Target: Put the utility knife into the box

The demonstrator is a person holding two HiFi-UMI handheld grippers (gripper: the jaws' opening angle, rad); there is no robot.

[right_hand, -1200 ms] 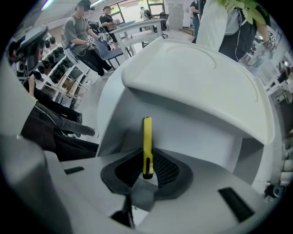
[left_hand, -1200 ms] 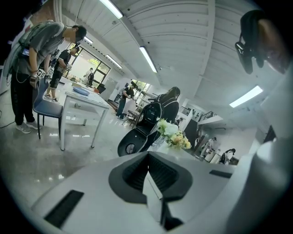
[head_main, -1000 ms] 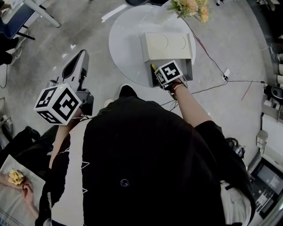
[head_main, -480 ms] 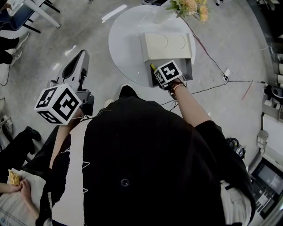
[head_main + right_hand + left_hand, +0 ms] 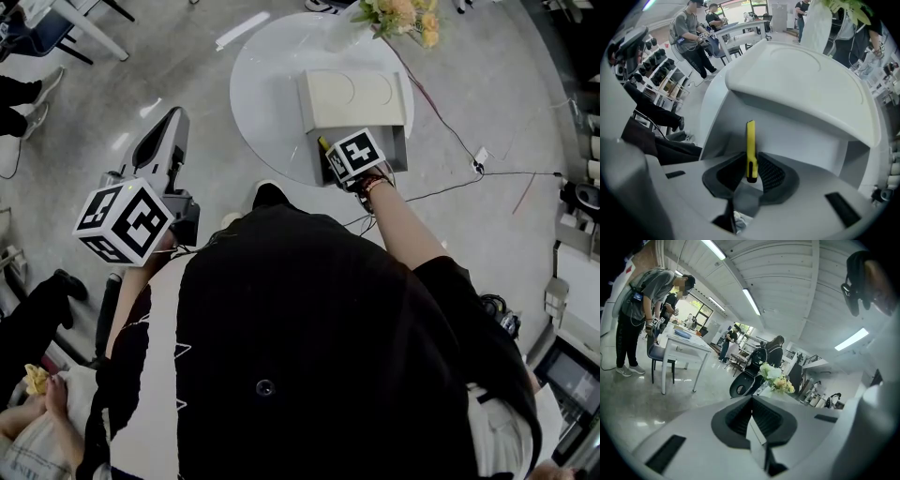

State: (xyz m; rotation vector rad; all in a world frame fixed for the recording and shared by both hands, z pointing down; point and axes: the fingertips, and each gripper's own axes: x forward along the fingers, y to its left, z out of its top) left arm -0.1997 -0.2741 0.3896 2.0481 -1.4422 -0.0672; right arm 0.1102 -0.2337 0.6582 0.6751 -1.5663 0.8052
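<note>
Right gripper point(image 5: 751, 158): positioned over the open box point(image 5: 401, 141) on the round white table point(image 5: 267, 84), pointing straight down. Its jaws have just been opening. The yellow utility knife point(image 5: 750, 140) stands upright between the pads, its far end reaching down inside the box against the pale inner wall. The pads look released rather than clamped on the handle.

Left gripper point(image 5: 751, 401): held out to the left of the table, well apart from the box, over the grey floor. Its pads are clenched together at the tips with nothing between them.

Box lid is raised at the far side. A bunch of flowers point(image 5: 403, 14) sits at the far edge of the table.
</note>
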